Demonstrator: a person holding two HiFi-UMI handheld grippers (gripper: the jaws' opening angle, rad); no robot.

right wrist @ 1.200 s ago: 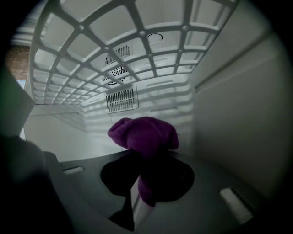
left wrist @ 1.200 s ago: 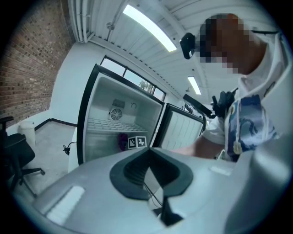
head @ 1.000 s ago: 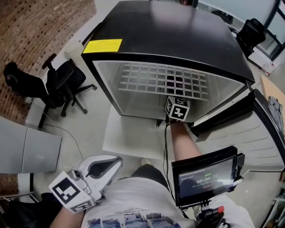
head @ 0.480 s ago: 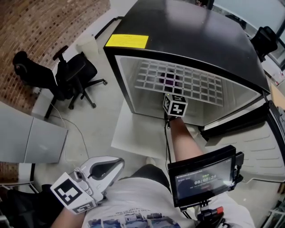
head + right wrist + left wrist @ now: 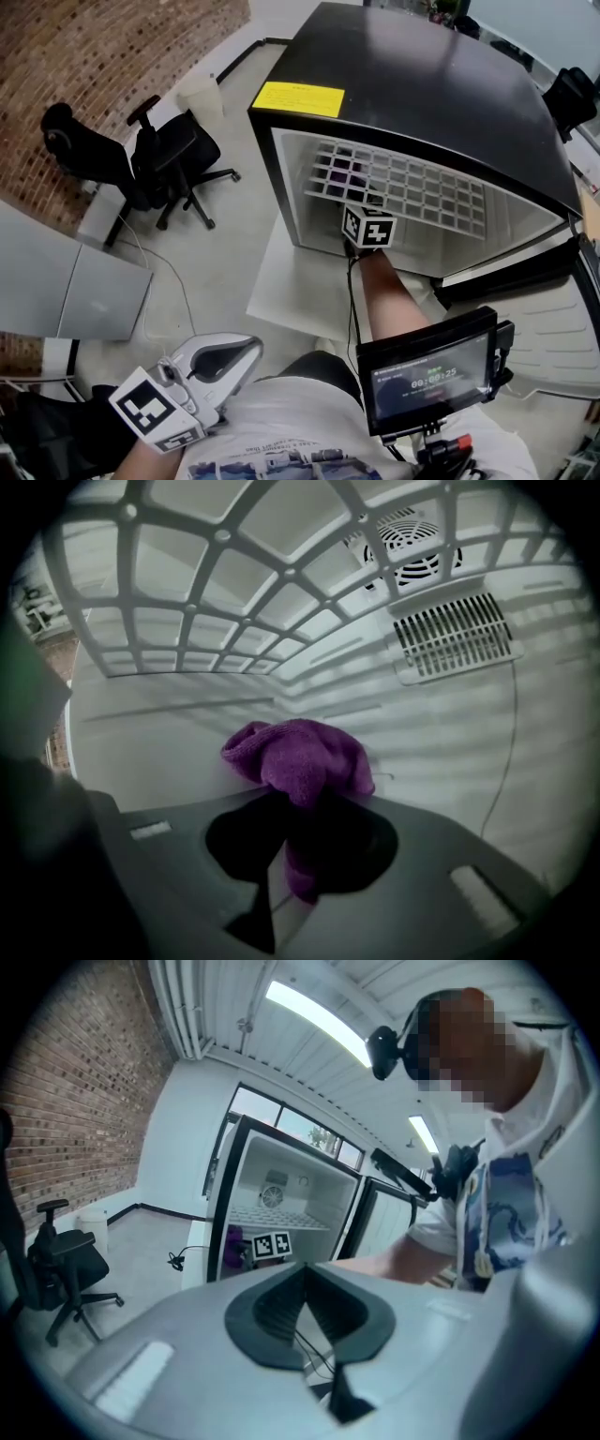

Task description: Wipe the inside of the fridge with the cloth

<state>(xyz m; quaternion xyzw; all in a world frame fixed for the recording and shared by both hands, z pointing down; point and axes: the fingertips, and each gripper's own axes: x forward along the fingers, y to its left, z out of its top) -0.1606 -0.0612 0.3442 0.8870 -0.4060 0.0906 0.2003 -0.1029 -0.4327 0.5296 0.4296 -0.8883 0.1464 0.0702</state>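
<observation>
Inside the fridge, the right gripper, clamped on the cloth, has swept leftward under the shelf: wiping is under way. The left gripper idles, jaws pressed together, empty.

Right gripper: moved left inside the fridge — its marker cube, a second ago below the wire shelf's middle, now sits nearer the left wall.
Cloth: the purple patch seen through the shelf slid left too.
Head view: swung — fridge and office chair now farther right in frame.
</observation>
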